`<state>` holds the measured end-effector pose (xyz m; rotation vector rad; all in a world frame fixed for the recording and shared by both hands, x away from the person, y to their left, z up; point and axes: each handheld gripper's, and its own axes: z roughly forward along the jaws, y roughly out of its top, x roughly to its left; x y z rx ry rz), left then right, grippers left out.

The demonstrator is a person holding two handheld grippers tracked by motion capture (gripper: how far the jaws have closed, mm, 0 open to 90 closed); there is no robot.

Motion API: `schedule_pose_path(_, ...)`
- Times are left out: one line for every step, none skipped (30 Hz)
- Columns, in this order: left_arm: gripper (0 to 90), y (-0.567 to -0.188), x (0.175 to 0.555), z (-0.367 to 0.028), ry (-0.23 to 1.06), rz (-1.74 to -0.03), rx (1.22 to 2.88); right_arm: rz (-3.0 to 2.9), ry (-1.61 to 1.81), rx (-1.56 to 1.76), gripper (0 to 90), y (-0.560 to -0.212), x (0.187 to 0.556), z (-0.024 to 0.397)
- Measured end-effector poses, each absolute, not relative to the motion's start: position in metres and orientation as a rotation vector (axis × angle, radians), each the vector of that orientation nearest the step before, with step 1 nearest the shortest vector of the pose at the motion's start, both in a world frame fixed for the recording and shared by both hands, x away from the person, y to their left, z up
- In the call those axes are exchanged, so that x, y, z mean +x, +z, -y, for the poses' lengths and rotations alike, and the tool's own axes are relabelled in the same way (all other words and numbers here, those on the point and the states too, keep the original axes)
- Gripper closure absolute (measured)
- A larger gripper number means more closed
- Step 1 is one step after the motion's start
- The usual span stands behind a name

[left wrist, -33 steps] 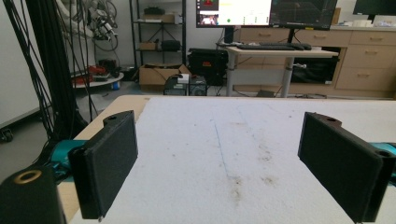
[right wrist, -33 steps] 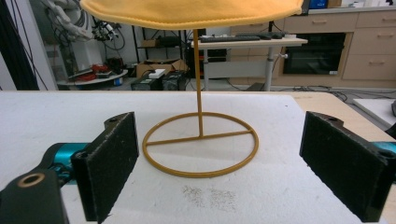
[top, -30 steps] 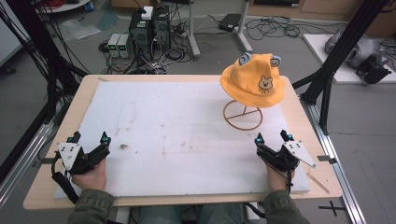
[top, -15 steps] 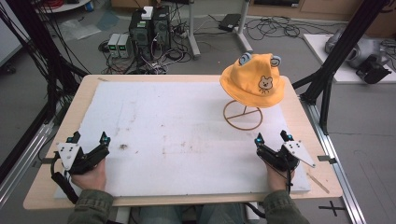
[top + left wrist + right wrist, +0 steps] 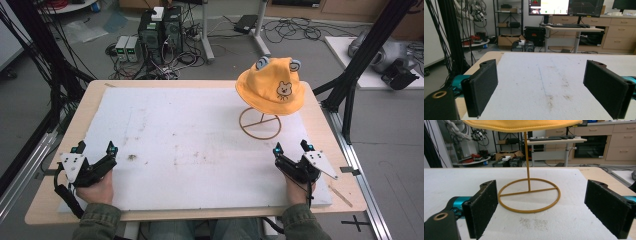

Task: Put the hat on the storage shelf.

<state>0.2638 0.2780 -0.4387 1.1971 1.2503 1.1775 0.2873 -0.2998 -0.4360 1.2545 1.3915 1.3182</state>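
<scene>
While the hat (image 5: 271, 85) tops its stand (image 5: 529, 195), right gripper (image 5: 290, 148) gapes near.

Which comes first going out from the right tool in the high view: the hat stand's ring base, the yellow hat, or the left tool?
1. Ring base: just ahead of the right tool, slightly to its left.
2. Yellow hat: on the stand, above and beyond the ring.
3. Left tool: across the white board, at the near left corner.

One table (image 5: 60, 205) carries one white board (image 5: 200, 125). On the board stand one yellow hat (image 5: 270, 86) and one wire stand (image 5: 260, 124). Two grippers, left (image 5: 95, 148) and right (image 5: 290, 148), each have two black fingers (image 5: 482, 85).
</scene>
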Motion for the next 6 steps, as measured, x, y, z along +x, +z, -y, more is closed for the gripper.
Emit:
schedule_pose_path(12.7,-0.4386,0.2638,-0.278,1.177,-1.251,1.198,-1.395,1.307,1.243,11.5,-0.4366,0.2879,0.2997)
schedule_pose_path(12.6,-0.4386,0.2639,-0.2779,1.177,-1.25,1.196,-1.398,1.307,1.244,11.5,-0.4369,0.2881,0.2996)
schedule_pose_path(12.6,-0.4385,0.2639,-0.2778,1.176,-1.248,1.195,-1.396,1.315,1.266,11.5,-0.4369,0.2875,0.2985)
schedule_pose_path(12.7,-0.4384,0.2638,-0.2778,1.176,-1.248,1.195,-1.392,1.308,1.252,11.5,-0.437,0.2881,0.2995)
schedule_pose_path(12.7,-0.4384,0.2638,-0.2778,1.177,-1.249,1.195,-1.392,1.308,1.248,11.5,-0.4368,0.2879,0.2999)
schedule_pose_path(12.7,-0.4384,0.2638,-0.2778,1.177,-1.249,1.195,-1.392,1.308,1.248,11.5,-0.4368,0.2879,0.2999)
